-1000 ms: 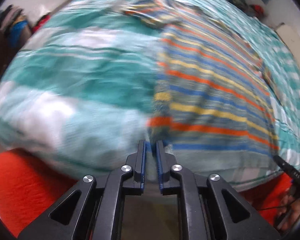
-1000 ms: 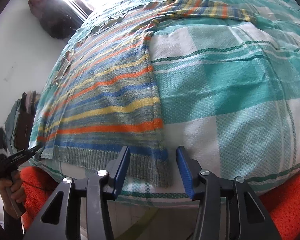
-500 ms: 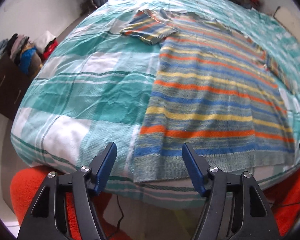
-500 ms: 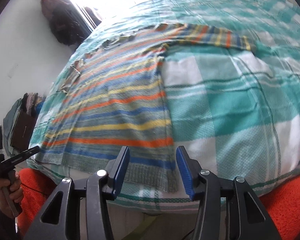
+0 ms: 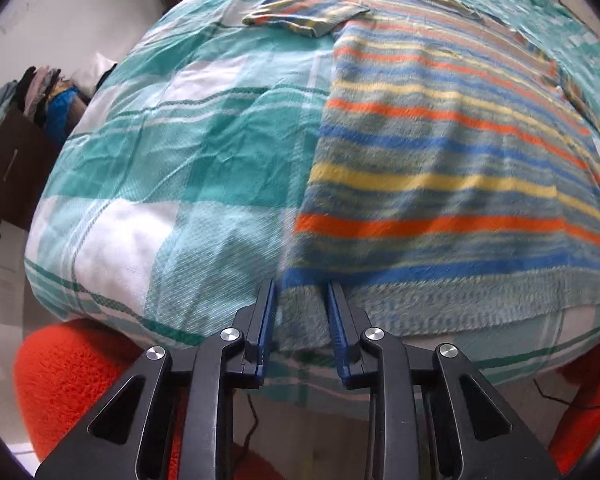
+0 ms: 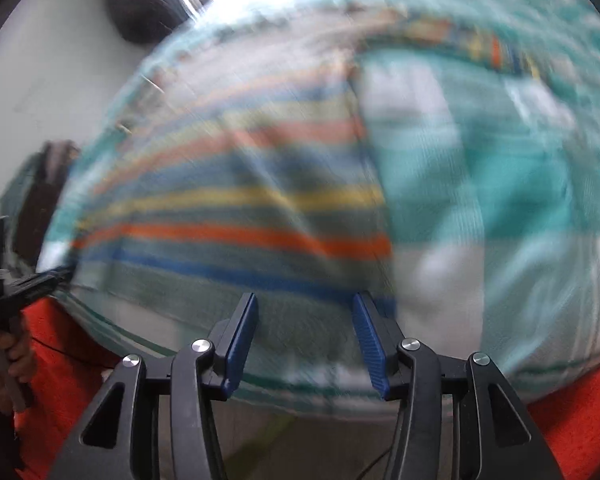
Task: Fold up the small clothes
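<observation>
A striped knit sweater [image 5: 440,152] in orange, blue and yellow lies flat on the teal and white checked bedcover [image 5: 180,140], one sleeve [image 5: 304,12] spread at the far left. My left gripper [image 5: 300,294] points down at the hem's near left corner. Its jaws are closing with the grey hem between them, and a gap still shows beside the cloth. In the blurred right wrist view, my right gripper [image 6: 304,304] stands open over the sweater's [image 6: 240,208] hem near its right corner. The left gripper [image 6: 20,284] also shows there, at the far left.
An orange fleecy cover [image 5: 80,372] lies below the bed's near edge. A dark cabinet [image 5: 12,160] with piled clothes stands at the left by a white wall. A hand [image 6: 4,360] holds the left tool's handle. Bedcover [image 6: 480,160] stretches to the right of the sweater.
My left jaws went from shut to wide apart, then narrowed around the hem's left corner as the gripper dropped closer. The right view turned blurry with motion; its jaws kept the same gap.
</observation>
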Action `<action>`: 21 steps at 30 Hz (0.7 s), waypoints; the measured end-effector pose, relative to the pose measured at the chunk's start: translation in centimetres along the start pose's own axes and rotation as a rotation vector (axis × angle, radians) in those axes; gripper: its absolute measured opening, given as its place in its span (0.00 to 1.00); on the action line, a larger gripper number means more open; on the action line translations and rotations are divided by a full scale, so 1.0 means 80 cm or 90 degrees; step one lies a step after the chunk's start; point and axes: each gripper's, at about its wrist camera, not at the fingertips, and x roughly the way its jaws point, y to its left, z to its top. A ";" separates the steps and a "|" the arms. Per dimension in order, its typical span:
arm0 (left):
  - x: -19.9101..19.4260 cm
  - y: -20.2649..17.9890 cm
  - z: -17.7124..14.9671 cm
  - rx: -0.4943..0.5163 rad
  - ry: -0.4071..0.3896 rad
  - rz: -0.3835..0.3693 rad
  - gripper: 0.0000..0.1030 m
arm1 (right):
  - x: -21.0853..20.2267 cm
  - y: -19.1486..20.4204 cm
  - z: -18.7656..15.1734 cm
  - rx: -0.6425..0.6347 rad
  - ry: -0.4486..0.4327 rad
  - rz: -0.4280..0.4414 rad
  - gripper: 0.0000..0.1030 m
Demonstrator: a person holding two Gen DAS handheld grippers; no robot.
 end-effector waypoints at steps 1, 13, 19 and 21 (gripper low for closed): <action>-0.004 0.002 -0.003 0.015 0.001 0.011 0.28 | 0.000 0.000 -0.002 0.002 -0.003 0.003 0.48; -0.058 -0.013 0.181 0.210 -0.209 0.072 0.78 | -0.023 0.010 0.001 -0.026 -0.037 -0.004 0.48; 0.084 -0.052 0.299 0.232 -0.127 0.057 0.73 | -0.023 0.020 0.004 -0.043 -0.045 -0.008 0.48; 0.117 -0.049 0.315 0.211 -0.101 0.043 0.73 | -0.016 0.024 0.002 -0.050 -0.034 -0.005 0.48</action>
